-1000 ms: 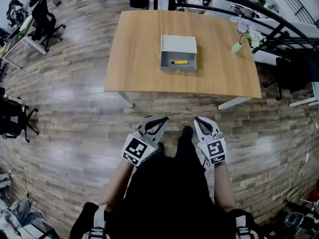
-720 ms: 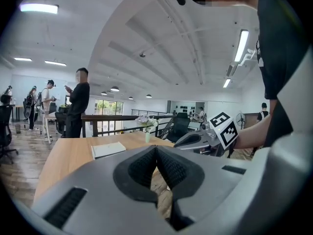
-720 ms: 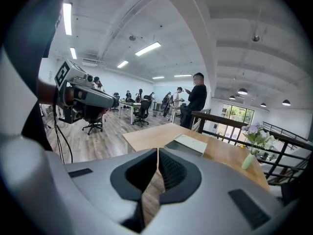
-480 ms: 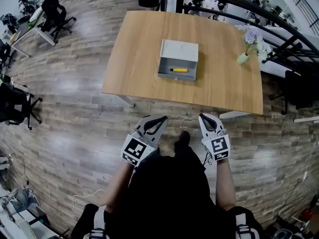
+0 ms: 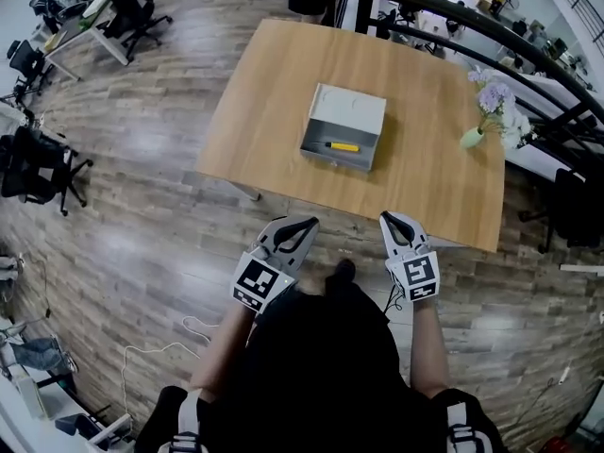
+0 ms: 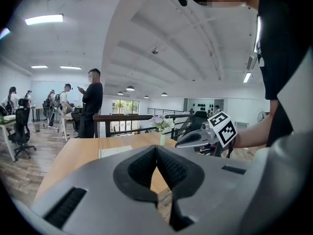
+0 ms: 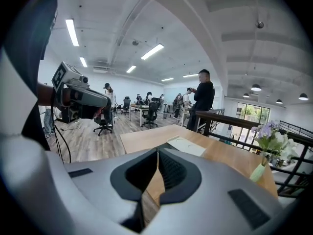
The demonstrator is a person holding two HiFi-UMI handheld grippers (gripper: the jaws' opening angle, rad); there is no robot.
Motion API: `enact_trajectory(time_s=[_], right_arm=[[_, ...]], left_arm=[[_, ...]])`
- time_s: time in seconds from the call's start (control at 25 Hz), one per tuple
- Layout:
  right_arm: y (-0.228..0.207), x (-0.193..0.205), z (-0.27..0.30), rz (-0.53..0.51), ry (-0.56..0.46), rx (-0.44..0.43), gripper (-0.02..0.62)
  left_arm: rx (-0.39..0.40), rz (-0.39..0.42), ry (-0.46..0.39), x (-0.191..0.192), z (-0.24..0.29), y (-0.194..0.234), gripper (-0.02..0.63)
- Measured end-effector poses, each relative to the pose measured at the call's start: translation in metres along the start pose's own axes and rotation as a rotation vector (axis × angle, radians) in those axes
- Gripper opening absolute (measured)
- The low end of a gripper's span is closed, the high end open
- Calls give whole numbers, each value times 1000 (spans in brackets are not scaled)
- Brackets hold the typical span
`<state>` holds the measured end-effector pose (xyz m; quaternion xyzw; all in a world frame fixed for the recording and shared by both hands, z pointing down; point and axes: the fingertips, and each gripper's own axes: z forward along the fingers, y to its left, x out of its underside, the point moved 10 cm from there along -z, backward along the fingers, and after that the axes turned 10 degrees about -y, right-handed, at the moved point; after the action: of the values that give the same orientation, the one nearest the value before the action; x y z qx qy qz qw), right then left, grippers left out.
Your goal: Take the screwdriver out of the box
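A grey open box [image 5: 343, 128] sits in the middle of the wooden table [image 5: 264, 92], and a yellow-handled screwdriver [image 5: 342, 146] lies inside it near the front wall. Both grippers are held in front of the person's body, short of the table's near edge and well away from the box. My left gripper [image 5: 306, 224] is shut and holds nothing; its jaws meet tip to tip [image 6: 156, 148]. My right gripper [image 5: 392, 219] is shut and empty as well [image 7: 158, 153]. The box [image 7: 186, 146] shows flat and pale in the right gripper view; the screwdriver is hidden there.
A pale green vase with purple flowers [image 5: 483, 116] stands at the table's right side. A dark railing [image 5: 453, 17] runs behind the table. Office chairs [image 5: 33, 163] and desks stand to the left on the wood floor, and a person in black [image 6: 91, 104] stands beyond the table.
The table and box have shifted right and lower in the head view as the person comes closer. Both grippers stay shut in front of the body.
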<state>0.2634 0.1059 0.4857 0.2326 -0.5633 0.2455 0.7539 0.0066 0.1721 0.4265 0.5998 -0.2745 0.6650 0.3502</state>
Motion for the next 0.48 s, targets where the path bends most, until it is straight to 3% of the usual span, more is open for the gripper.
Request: enact_trajectory(time_s=[0.48], right_arm=[[-58, 12, 13, -26, -22, -131, 26]], left_arm=[[-182, 23, -3, -8, 35, -6, 23]])
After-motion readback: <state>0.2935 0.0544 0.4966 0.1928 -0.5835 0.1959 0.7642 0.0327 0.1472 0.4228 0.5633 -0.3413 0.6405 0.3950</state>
